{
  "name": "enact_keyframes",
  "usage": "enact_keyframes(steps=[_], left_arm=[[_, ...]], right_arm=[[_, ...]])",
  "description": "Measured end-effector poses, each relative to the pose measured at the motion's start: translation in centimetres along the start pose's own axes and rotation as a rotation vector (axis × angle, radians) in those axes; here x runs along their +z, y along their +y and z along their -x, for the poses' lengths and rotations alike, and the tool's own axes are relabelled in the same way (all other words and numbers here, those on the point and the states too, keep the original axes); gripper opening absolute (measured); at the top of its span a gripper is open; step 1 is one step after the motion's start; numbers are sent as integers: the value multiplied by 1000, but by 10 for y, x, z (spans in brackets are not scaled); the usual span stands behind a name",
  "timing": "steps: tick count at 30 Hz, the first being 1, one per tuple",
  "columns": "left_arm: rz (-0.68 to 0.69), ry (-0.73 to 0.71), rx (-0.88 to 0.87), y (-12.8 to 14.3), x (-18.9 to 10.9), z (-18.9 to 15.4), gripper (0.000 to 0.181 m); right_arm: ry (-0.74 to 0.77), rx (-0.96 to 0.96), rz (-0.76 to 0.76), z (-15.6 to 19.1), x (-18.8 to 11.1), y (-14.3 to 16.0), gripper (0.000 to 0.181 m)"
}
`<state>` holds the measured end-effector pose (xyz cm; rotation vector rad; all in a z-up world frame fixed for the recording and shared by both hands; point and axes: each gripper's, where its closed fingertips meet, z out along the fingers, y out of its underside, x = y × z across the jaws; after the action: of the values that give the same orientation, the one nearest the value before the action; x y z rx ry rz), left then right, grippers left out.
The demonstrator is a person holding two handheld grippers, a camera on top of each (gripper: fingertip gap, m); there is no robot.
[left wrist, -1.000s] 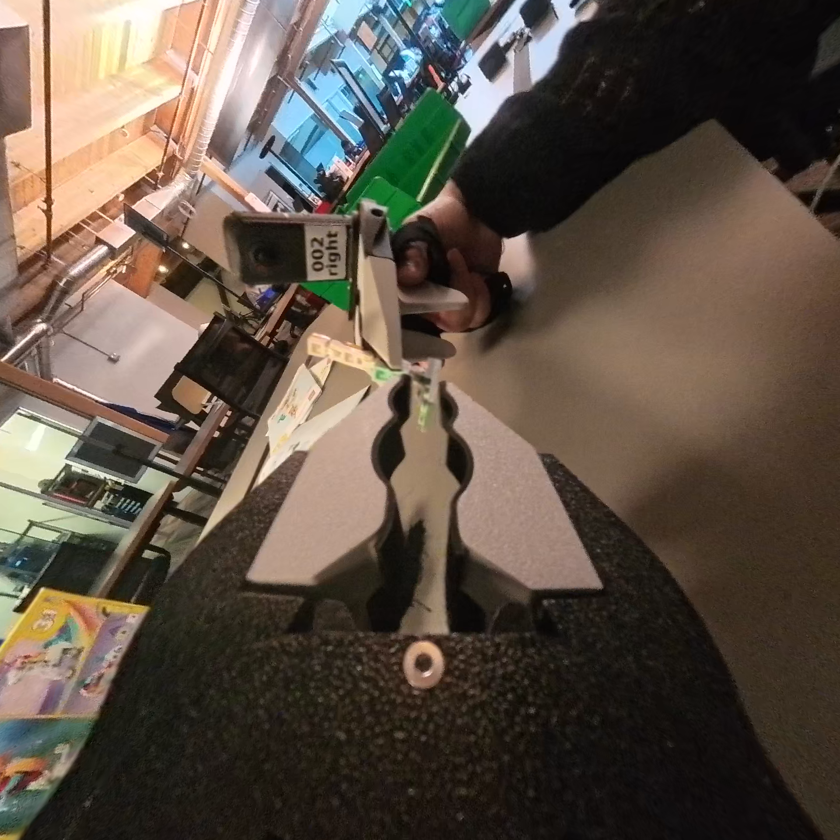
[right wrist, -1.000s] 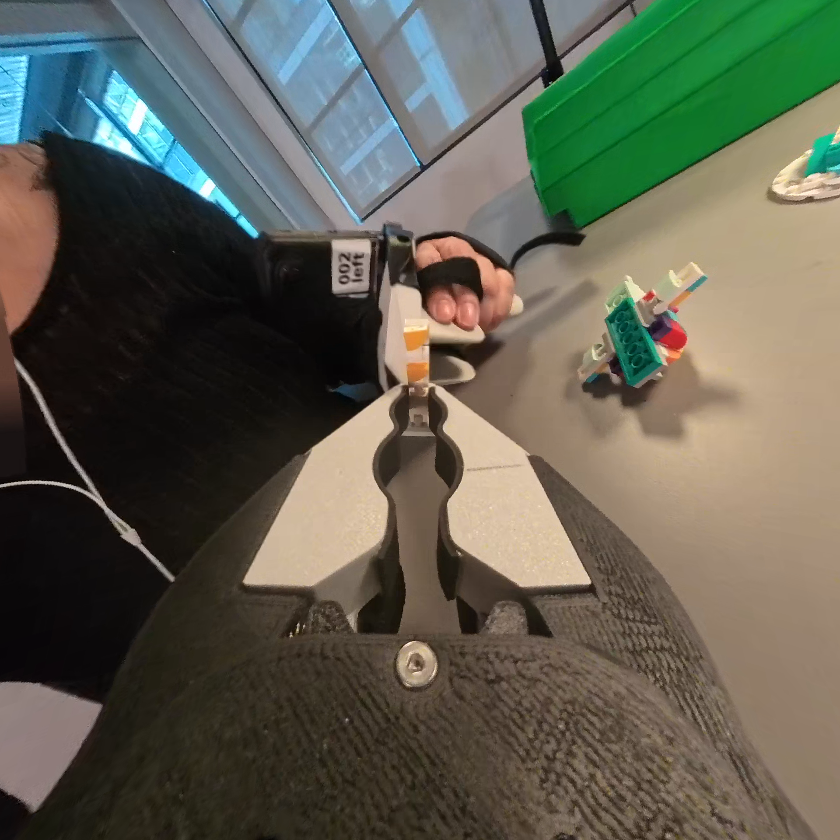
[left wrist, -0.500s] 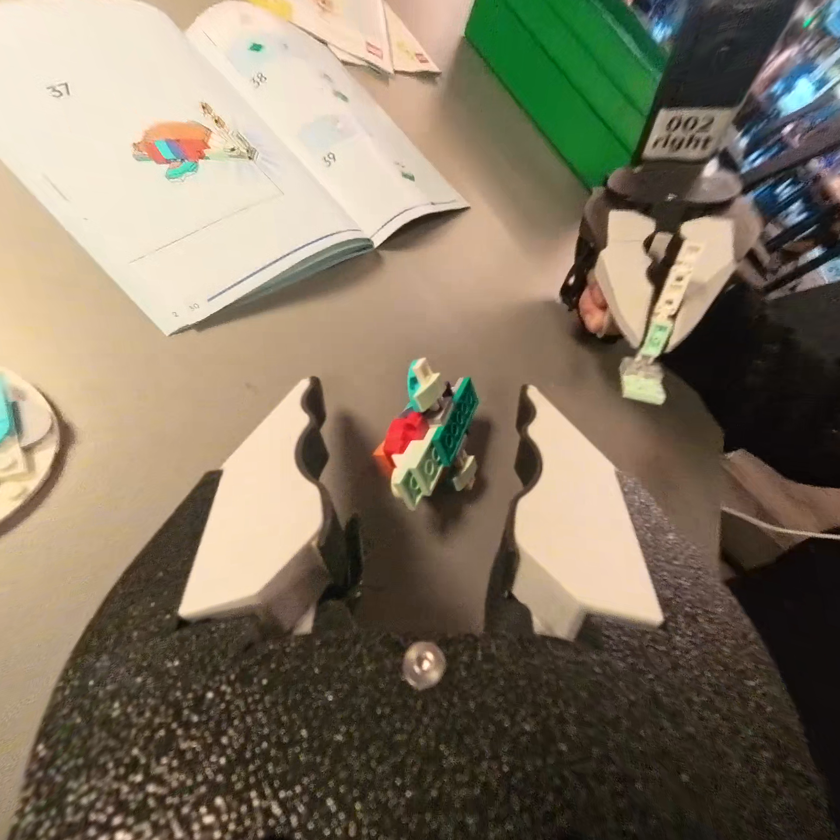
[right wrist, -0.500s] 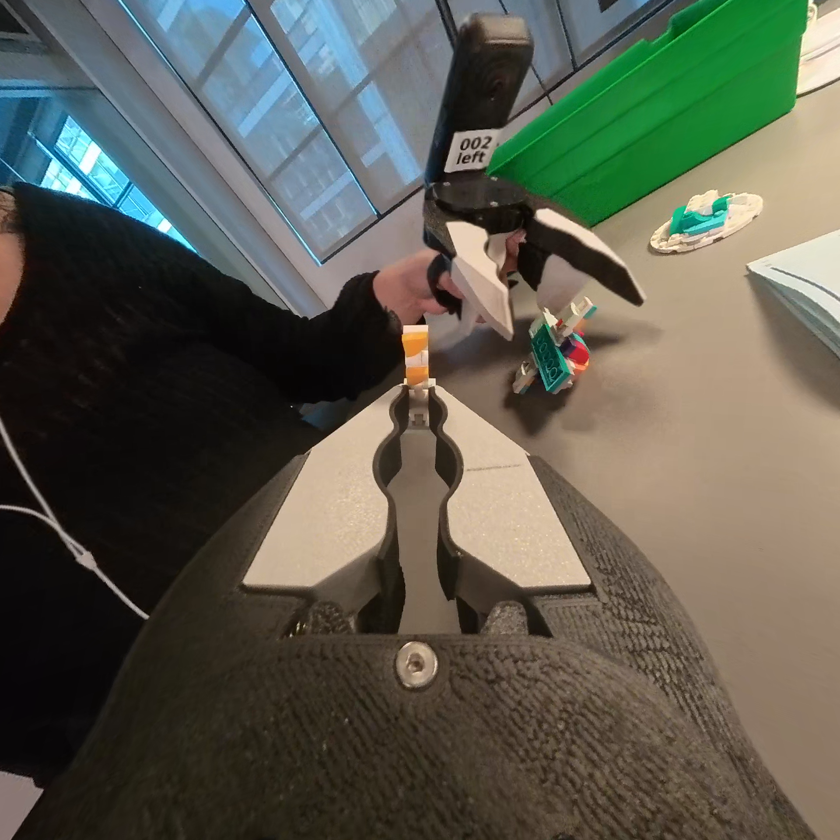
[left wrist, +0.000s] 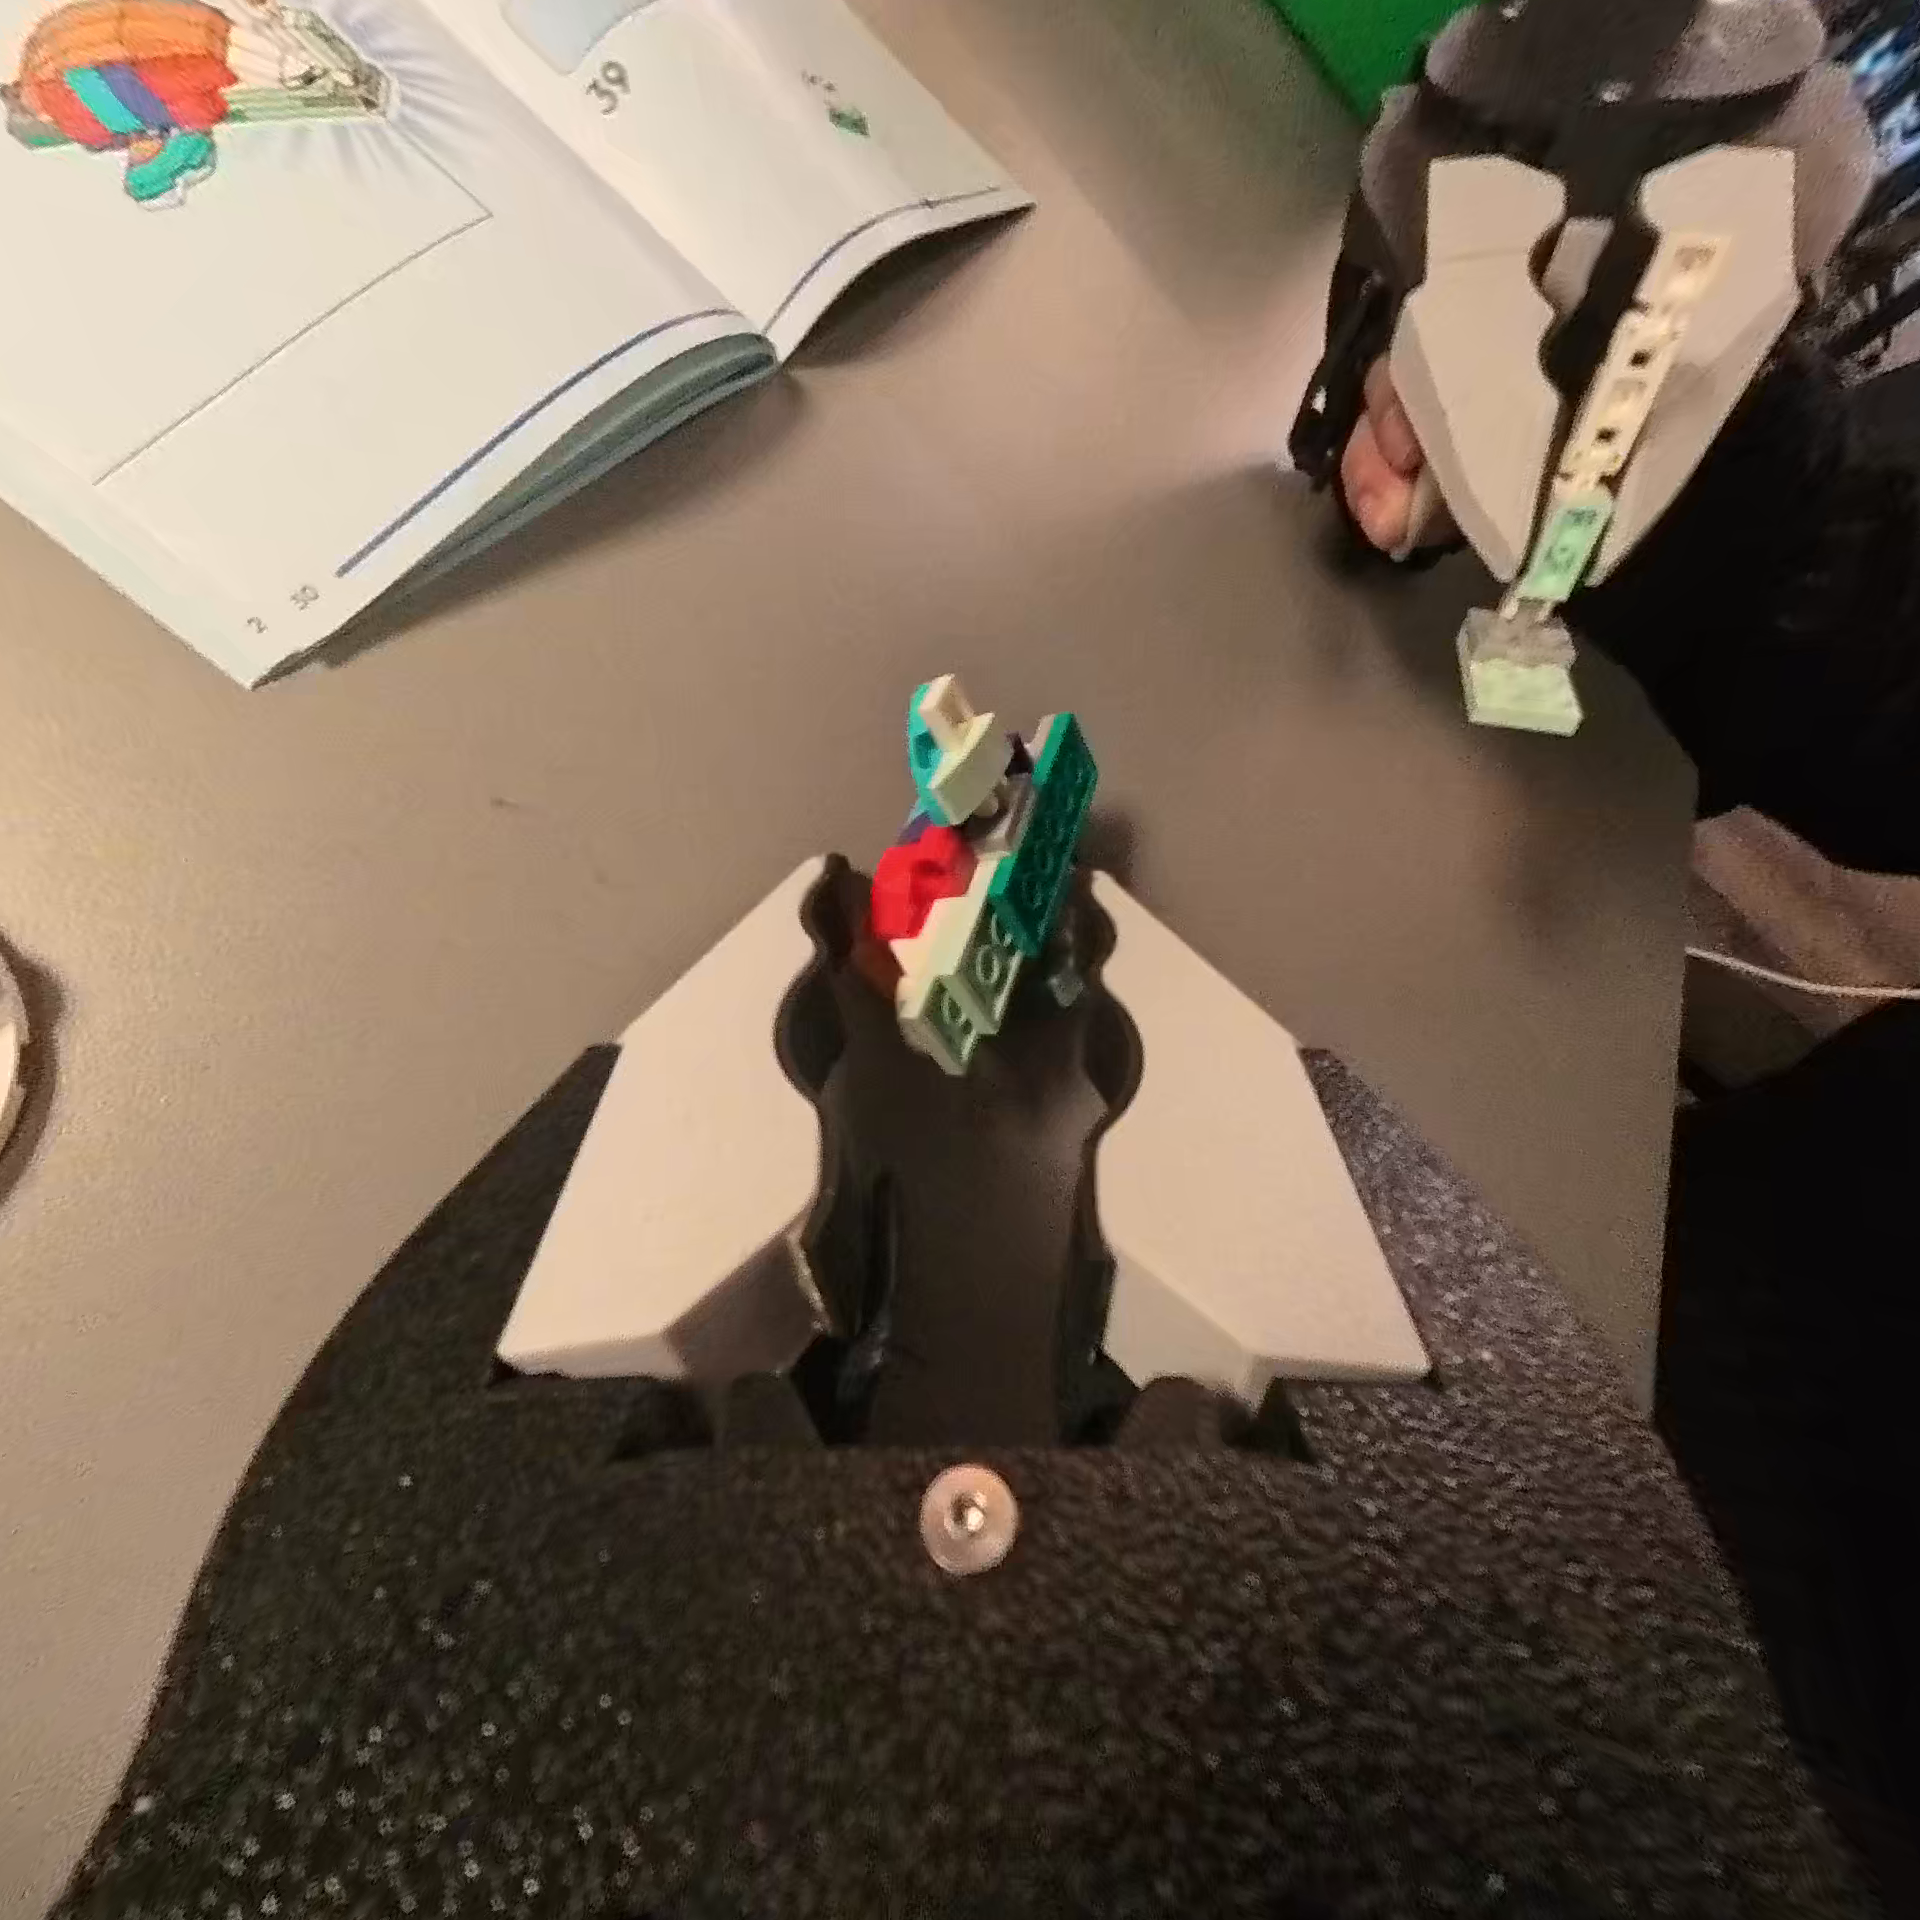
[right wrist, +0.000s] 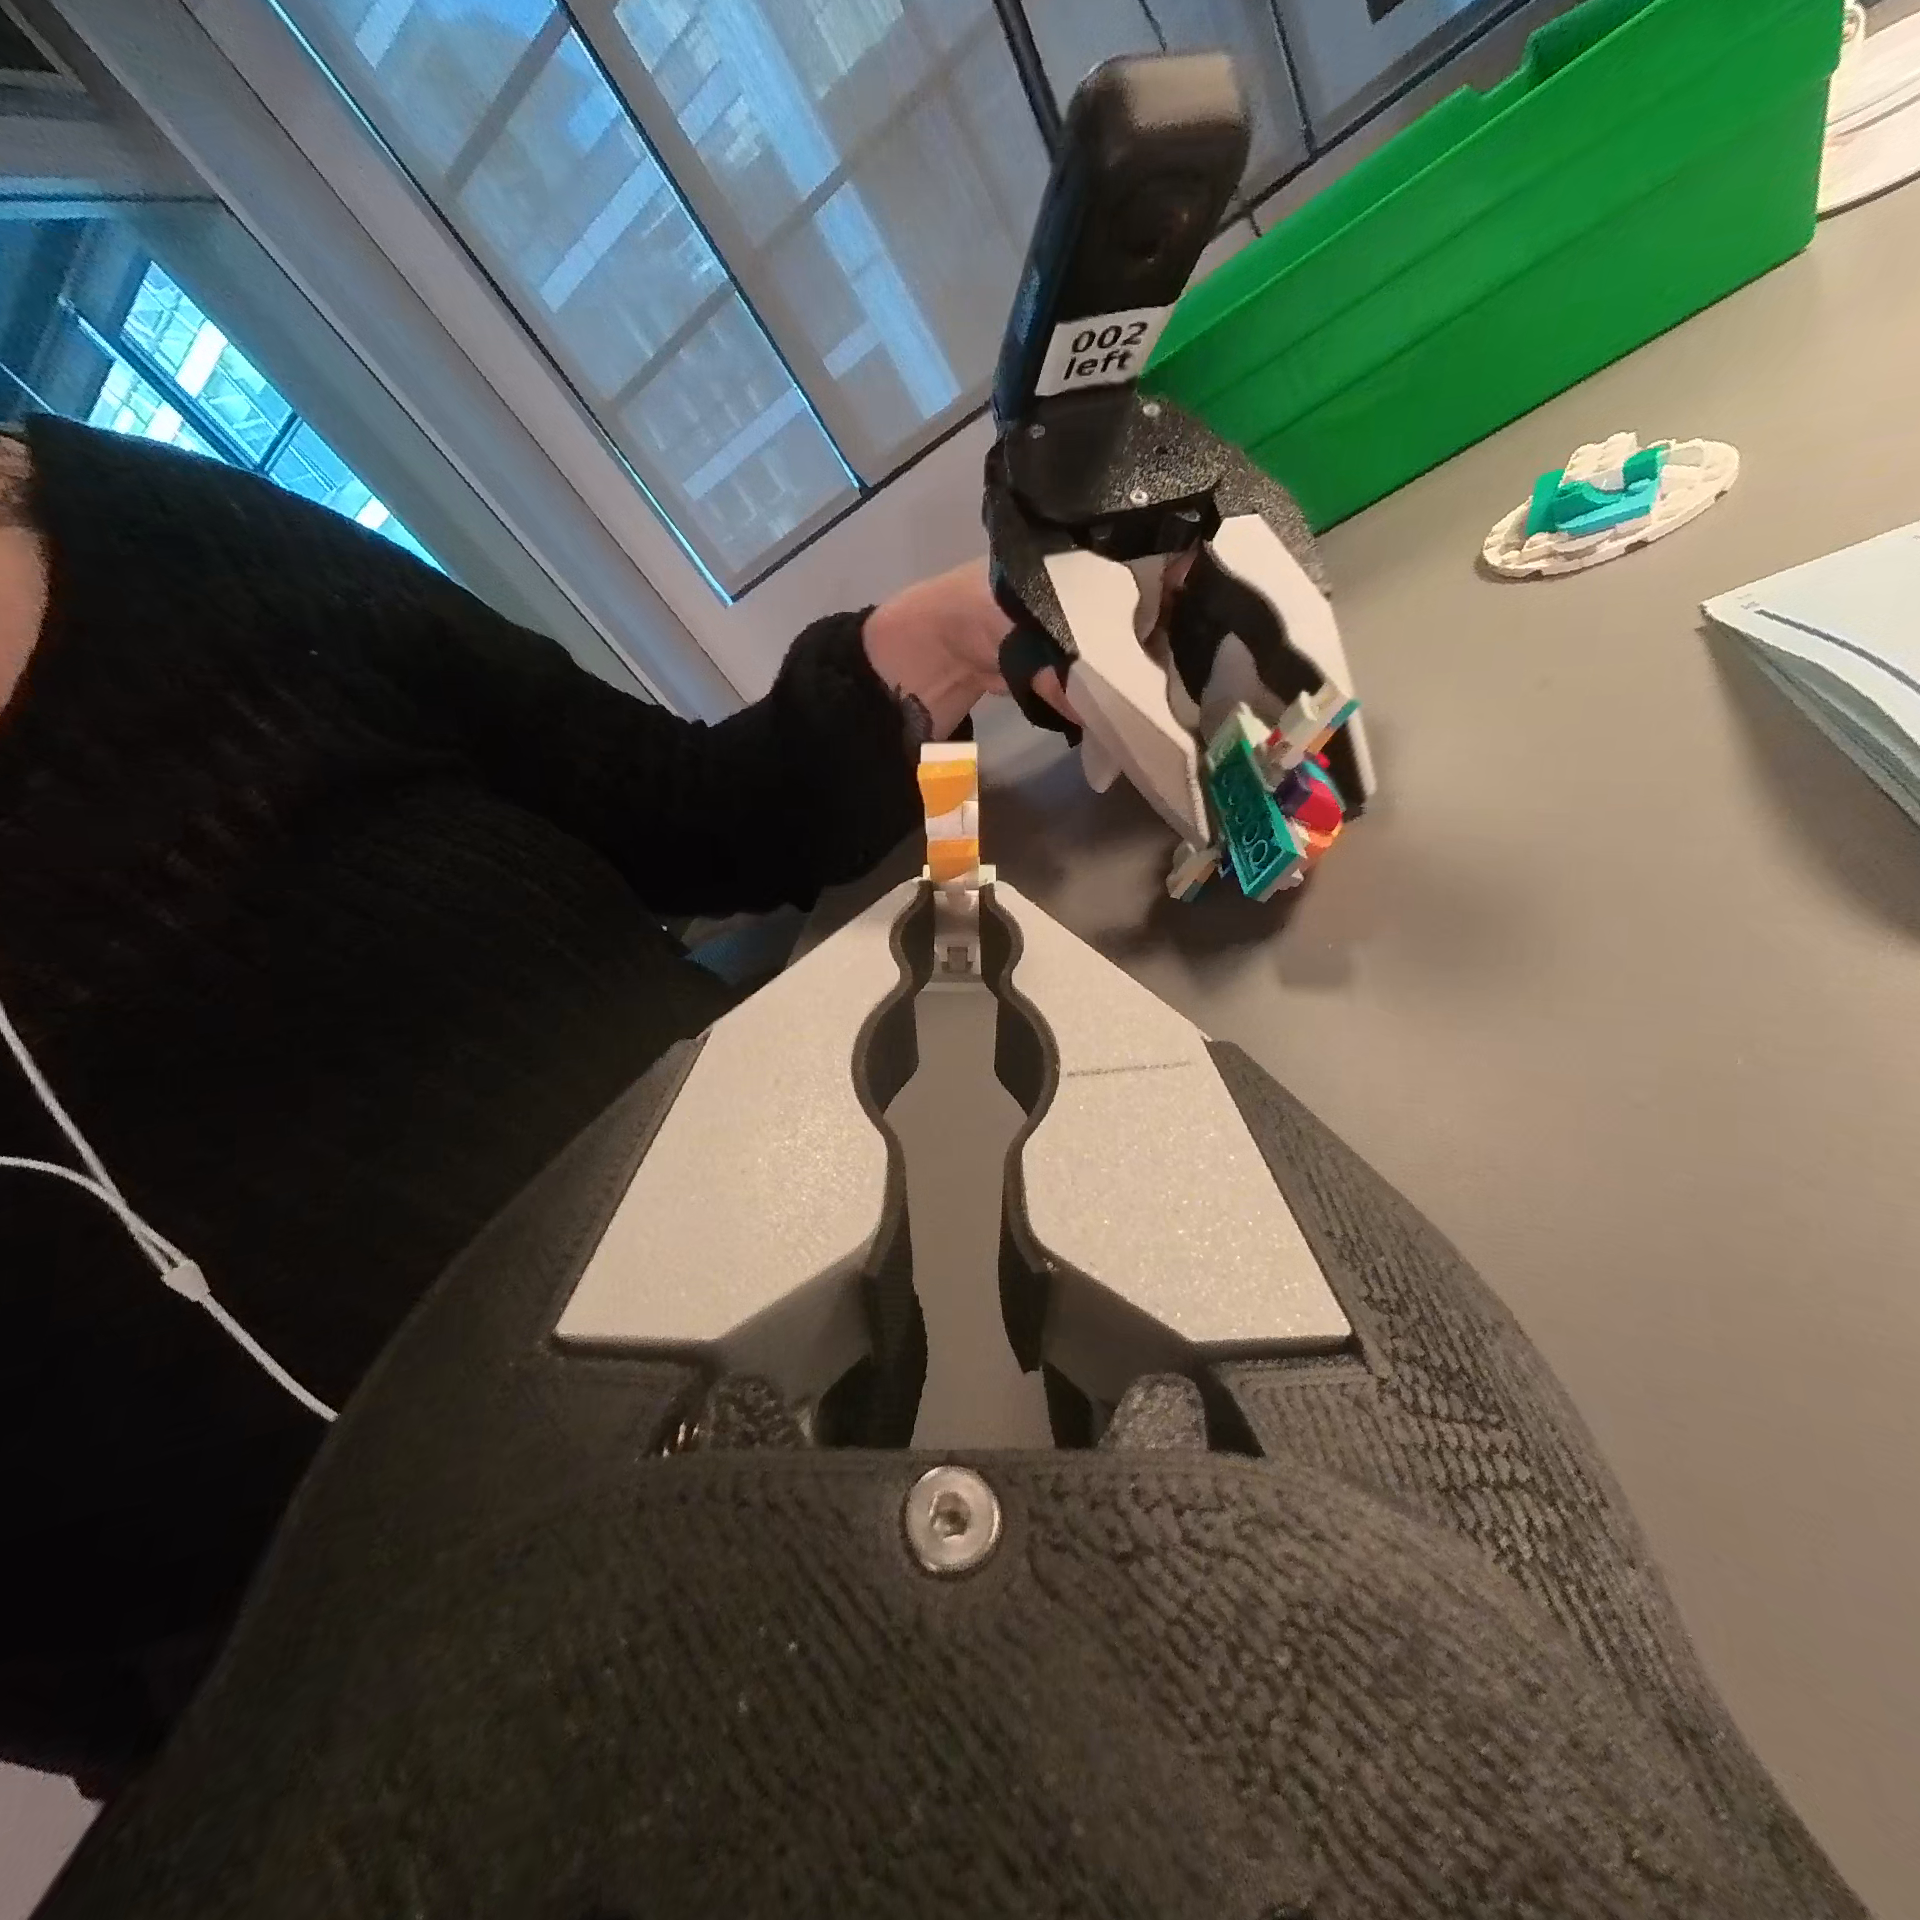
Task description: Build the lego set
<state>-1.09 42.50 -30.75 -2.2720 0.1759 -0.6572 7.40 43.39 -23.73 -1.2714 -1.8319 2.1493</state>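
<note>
On the grey worktop [left wrist: 312, 935], mid-surface, the model [left wrist: 982, 883] sits between the left gripper's [left wrist: 961, 883] part-open fingers, contact uncertain. Right gripper [right wrist: 954, 894], raised beside it, is clamped on a thin strip [right wrist: 951, 821]. Booklet [left wrist: 364, 260] lies beyond.

- Two grippers: left gripper [left wrist: 961, 883], right gripper [right wrist: 956, 883]
- Three brick builds: model [left wrist: 987, 883], strip [right wrist: 951, 805], white disc build [right wrist: 1610, 504]
- One booklet [left wrist: 416, 260]
- One green bin [right wrist: 1507, 260]
</note>
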Motion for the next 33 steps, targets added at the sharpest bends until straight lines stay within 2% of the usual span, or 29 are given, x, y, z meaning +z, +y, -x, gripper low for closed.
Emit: enact_keyframes(steps=[3,6,8,12,15,19,23,25,29,33], left_arm=[[-16,14,24,-2,3,-4,35],[-74,-57,148,-10,0,1,34],[-177,-170,356,-27,-9,5,34],[-450,-509,960,-68,-41,-3,34],[-535,-683,1251,-79,-50,-9,34],[-533,-759,1352,-83,-46,0,34],[-502,-764,1374,-87,-40,13,34],[-513,-763,1390,-92,-39,16,34],[-500,-724,1397,-96,-28,26,34],[-496,-652,1368,-95,-20,28,34]], right_arm=[[1,12,-18,-2,-2,-3,6],[17,8,-37,-6,-4,-6,6],[54,-22,-91,-13,-8,-16,6],[175,-146,-358,-36,-27,-59,6],[228,-318,-442,-44,-38,-80,6],[275,-456,-474,-59,-41,-99,6],[292,-517,-523,-61,-43,-111,6],[374,-634,-548,-60,-49,-115,6],[533,-820,-454,-73,-54,-116,6],[661,-876,-399,-92,-65,-119,6]])
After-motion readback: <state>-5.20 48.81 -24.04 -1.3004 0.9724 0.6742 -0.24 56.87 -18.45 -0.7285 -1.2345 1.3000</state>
